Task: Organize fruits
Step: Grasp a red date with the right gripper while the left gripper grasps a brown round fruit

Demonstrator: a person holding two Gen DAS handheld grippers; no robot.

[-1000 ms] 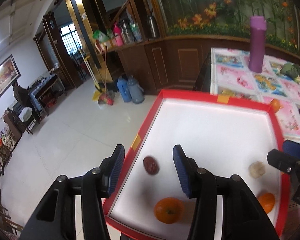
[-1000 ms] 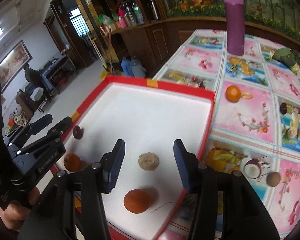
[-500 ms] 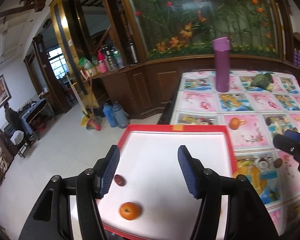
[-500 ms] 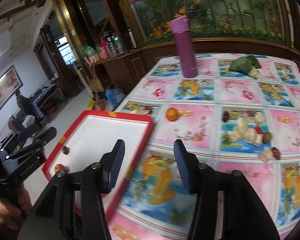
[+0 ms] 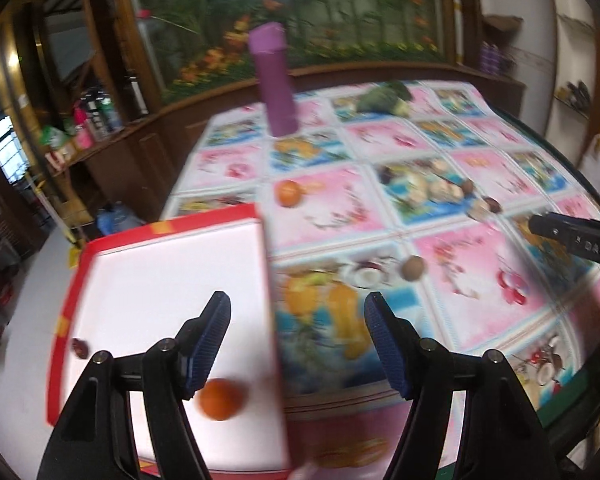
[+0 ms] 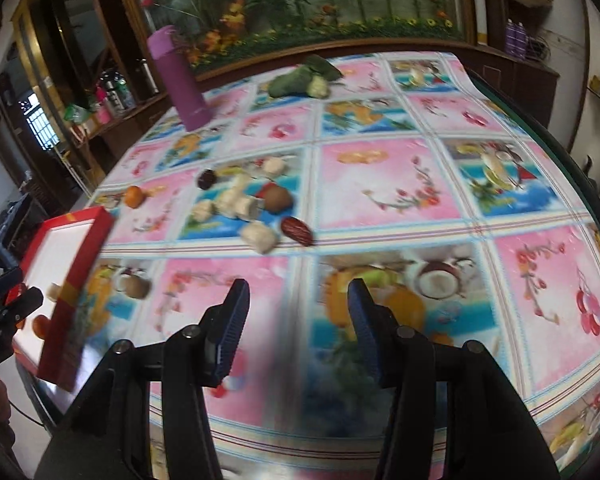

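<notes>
Inside the tray [image 5: 256,264] lie an orange [image 5: 220,398] and a date [image 5: 79,347]; most fruit [image 6: 240,200] remains on the table [image 6: 380,184]. Both the left gripper [image 5: 296,340] and right gripper [image 6: 296,324] gape empty.

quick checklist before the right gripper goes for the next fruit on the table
1. Right hand-held gripper open and empty: ok, jaws apart, nothing between them.
2. Left hand-held gripper empty: ok, open over the tray's right edge.
3. Fruit left to pick: ok, a date, a brown round fruit and pale chunks lie in a cluster ahead on the cloth.
4. Room in the tray: ok, mostly bare white floor; an orange and a dark fruit inside.
5. Target isolated: not ok, the date lies close beside a pale chunk.
6. Sharp view: not ok, both views blurred.
</notes>
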